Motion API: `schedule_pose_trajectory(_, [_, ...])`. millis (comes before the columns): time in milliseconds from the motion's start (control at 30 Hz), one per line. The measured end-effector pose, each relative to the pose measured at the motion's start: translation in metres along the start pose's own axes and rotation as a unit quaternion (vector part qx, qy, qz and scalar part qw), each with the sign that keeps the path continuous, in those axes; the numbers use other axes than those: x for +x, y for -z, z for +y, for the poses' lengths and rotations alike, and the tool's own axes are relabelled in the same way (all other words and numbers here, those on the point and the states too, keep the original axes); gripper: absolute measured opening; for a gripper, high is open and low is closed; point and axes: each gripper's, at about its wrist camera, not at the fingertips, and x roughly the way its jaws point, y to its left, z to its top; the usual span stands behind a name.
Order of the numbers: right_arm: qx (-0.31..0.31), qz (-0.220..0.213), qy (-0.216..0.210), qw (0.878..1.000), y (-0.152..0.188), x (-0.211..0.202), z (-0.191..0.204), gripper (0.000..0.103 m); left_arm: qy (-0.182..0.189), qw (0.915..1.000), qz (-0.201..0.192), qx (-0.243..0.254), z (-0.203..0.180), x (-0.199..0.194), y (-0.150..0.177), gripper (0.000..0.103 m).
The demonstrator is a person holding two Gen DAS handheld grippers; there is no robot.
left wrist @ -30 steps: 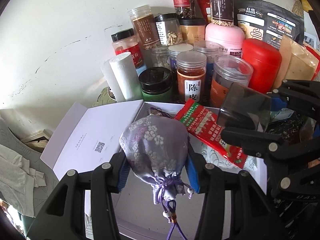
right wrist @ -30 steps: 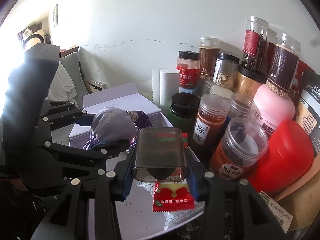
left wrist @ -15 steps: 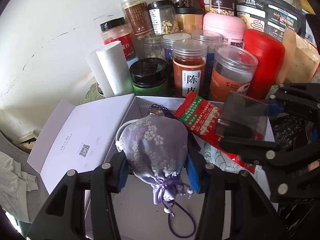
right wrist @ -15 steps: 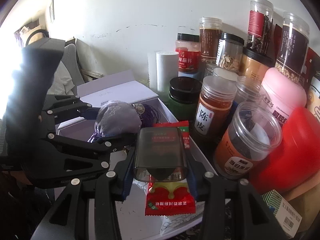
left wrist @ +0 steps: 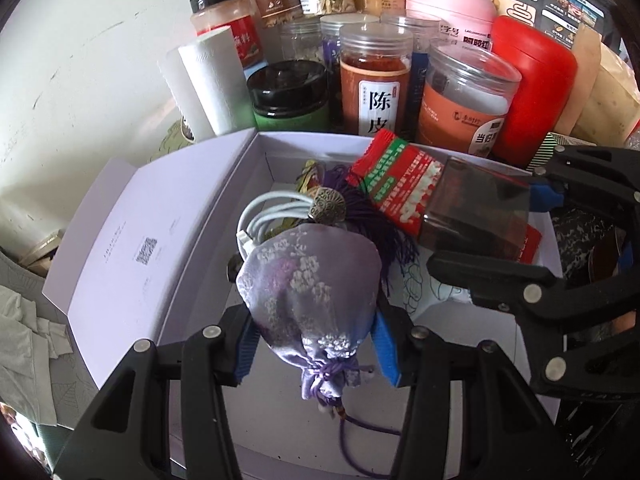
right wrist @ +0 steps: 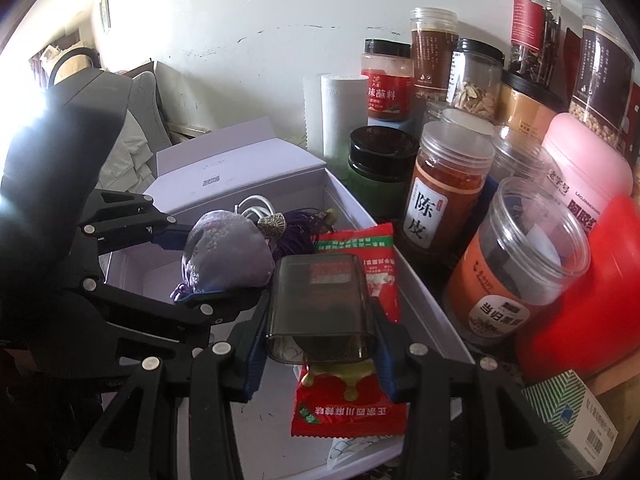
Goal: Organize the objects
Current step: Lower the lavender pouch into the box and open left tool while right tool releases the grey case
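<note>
Silk, lilac and flowered, the pouch point(left wrist: 308, 292) sat clamped between the left gripper point(left wrist: 314, 346) pads over the open white box point(left wrist: 264, 142), a cable point(left wrist: 260, 216) just beyond. A gentle, low release would suit. From the right wrist, the right gripper point(right wrist: 320, 346) gripped a smoky plastic case point(right wrist: 320, 308) above the red sachet point(right wrist: 352, 404); it should clear the sachet.

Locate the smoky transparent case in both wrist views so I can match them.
Left wrist: the smoky case sits right of centre, clamped in the right gripper over the open white box.
Right wrist: the case is at bottom centre, between that camera's own fingers.
Shared landmark: the red snack packet lies just under the case in both views, and the purple pouch is beside it in the left gripper.
</note>
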Motion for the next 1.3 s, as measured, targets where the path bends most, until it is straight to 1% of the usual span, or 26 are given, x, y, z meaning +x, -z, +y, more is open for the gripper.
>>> schedule_pose_trajectory(133, [-0.011,0.002,-0.009,1.0,0.004,-0.002,0.007,0.045,-0.004,0.9999,0.016,-0.001,0.0,0.004,0.009,0.047])
schedule_pose_trajectory(300, [-0.011,0.011,-0.018,1.0,0.009,0.002,0.011,0.045,0.005,0.9993,0.032,-0.018,0.004,0.011,0.02,0.047])
schedule_pose_trajectory(633, [-0.01,0.011,-0.02,1.0,0.011,0.002,0.015,0.046,0.018,0.9994,0.024,-0.02,0.001,0.009,0.029,0.047])
schedule_pose_trajectory(767, [-0.003,0.015,-0.025,1.0,0.01,0.003,0.013,0.048,0.013,0.9995,0.019,-0.021,0.0,0.007,0.031,0.048])
schedule_pose_trajectory(933, [-0.009,0.02,-0.014,1.0,0.01,0.003,0.016,0.052,0.007,0.9996,0.008,-0.026,0.0,-0.002,0.037,0.048])
schedule_pose_trajectory(1033, [-0.01,0.022,-0.013,1.0,0.011,0.002,0.016,0.053,-0.001,0.9997,0.005,-0.025,-0.001,-0.007,0.04,0.048])
schedule_pose_trajectory(1200, [-0.016,0.029,0.002,0.999,0.011,-0.001,0.02,0.057,-0.004,0.9998,0.0,-0.021,-0.002,-0.012,0.044,0.048])
schedule_pose_trajectory(1300, [-0.022,0.033,0.023,0.999,0.01,-0.005,0.021,0.058,-0.006,0.9998,-0.001,-0.021,-0.007,-0.018,0.048,0.048])
